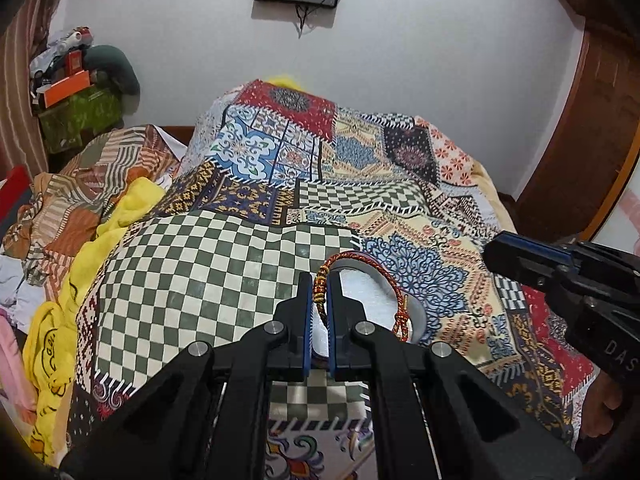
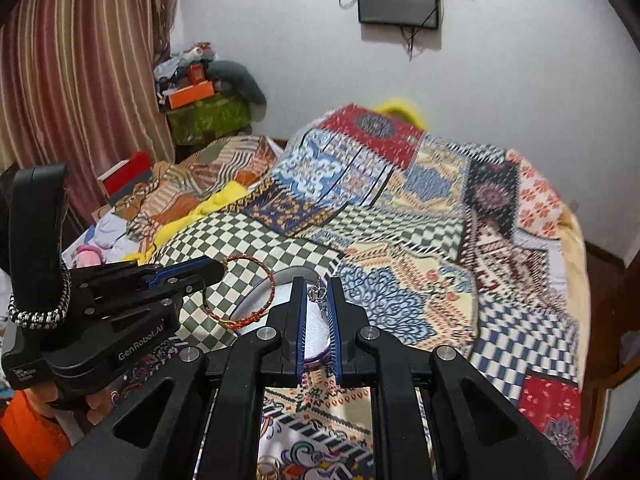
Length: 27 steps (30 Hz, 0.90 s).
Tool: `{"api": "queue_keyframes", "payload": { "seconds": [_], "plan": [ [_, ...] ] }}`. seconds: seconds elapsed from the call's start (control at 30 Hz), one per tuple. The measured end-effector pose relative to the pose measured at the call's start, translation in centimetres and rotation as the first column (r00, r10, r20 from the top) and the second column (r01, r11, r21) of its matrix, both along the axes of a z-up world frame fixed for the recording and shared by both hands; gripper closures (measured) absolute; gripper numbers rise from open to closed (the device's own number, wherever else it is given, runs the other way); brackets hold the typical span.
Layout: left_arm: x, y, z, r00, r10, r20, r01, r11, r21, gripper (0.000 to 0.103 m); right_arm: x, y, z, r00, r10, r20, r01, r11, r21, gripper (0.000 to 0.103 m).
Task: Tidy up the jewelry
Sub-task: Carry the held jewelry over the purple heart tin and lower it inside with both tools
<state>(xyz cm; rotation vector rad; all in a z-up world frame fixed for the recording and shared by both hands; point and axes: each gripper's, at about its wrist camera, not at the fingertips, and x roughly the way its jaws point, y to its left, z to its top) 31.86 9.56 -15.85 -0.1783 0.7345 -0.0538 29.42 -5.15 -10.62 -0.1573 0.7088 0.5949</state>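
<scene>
Left gripper (image 1: 320,284) clamped on a red-and-gold braided cord bracelet (image 1: 362,258); right gripper (image 2: 318,292) pinched a silver crown charm (image 2: 317,293). Both hung over a round white-lined box (image 1: 368,292) on the patchwork bedspread (image 1: 224,256).

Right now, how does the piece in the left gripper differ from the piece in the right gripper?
The left gripper pinches a red-and-gold braided cord bracelet; the right gripper pinches a small silver crown-shaped charm.
The bracelet is a wide open loop that juts well beyond the fingers; the charm is tiny and sits at the fingertips.
The bracelet is woven thread, the charm shiny metal.
Both hang above the round white tray.
</scene>
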Motion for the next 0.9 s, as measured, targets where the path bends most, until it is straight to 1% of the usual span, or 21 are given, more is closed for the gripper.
{"api": "queue_keyframes", "payload": {
  "seconds": [0.2, 0.33, 0.57, 0.73, 0.9],
  "plan": [
    [1.7, -0.3, -1.1, 0.999, -0.035, -0.031, 0.035, 0.999, -0.002, 0.098, 1.7, 0.9, -1.4, 0.995, 0.050, -0.081, -0.049, 0.999, 0.013, 0.094],
    [2.6, -0.4, -2.0, 0.996, -0.057, -0.065, 0.057, 0.998, -0.012, 0.098, 2.3, 1.3, -2.4, 0.987, 0.085, -0.133, -0.083, 0.996, 0.024, 0.094],
    [3.5, -0.8, -3.5, 0.990, -0.083, -0.115, 0.081, 0.996, -0.020, 0.098, 3.7, 2.1, -4.7, 0.966, 0.101, -0.238, -0.107, 0.994, -0.014, 0.094],
    [3.8, -1.3, -4.2, 0.986, -0.088, -0.140, 0.088, 0.996, 0.001, 0.098, 3.9, 2.5, -5.8, 0.960, 0.101, -0.263, -0.119, 0.991, -0.054, 0.094],
    [3.6, -1.4, -4.0, 0.988, -0.078, -0.134, 0.082, 0.996, 0.025, 0.098, 4.0, 2.5, -6.3, 0.959, 0.096, -0.267, -0.120, 0.990, -0.077, 0.094]
  ]
}}
